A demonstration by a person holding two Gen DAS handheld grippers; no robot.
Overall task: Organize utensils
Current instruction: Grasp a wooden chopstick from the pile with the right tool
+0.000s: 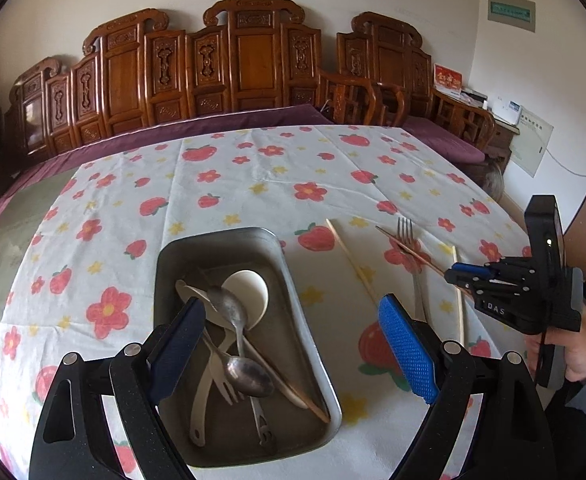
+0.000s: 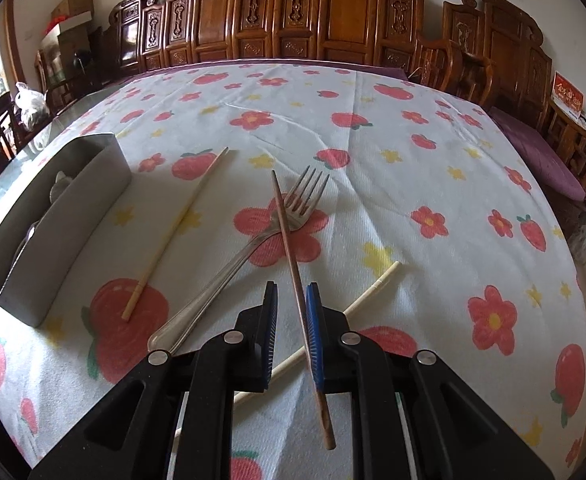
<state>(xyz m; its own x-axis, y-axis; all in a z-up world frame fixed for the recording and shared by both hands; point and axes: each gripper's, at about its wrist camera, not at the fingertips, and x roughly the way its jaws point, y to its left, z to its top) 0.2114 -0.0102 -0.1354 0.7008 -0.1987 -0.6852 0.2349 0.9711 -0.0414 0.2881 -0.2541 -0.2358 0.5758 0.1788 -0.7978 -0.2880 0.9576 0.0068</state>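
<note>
A metal tray (image 1: 221, 236) (image 2: 65, 216) holds two metal spoons (image 1: 249, 376), a white spoon (image 1: 249, 288), a white fork and a brown chopstick. My left gripper (image 1: 293, 304) hangs over the tray, open and with nothing in it. On the cloth to the right lie a metal fork (image 2: 253, 240) (image 1: 407, 236) and two pale chopsticks (image 2: 181, 228) (image 2: 365, 296). A second brown chopstick (image 2: 289, 232) (image 1: 409, 250) crosses the fork's neck. It runs between the jaws of my right gripper (image 2: 292, 286) (image 1: 459, 274) and leans on the right pad. A gap shows at the left pad, so the jaws stand slightly open.
The table wears a white cloth (image 2: 413, 200) printed with red flowers and strawberries. Carved wooden chairs (image 1: 249, 60) line its far side, with a purple cushion (image 2: 541, 160) at the right. A person's hand (image 1: 573, 356) holds the right gripper near the table's right edge.
</note>
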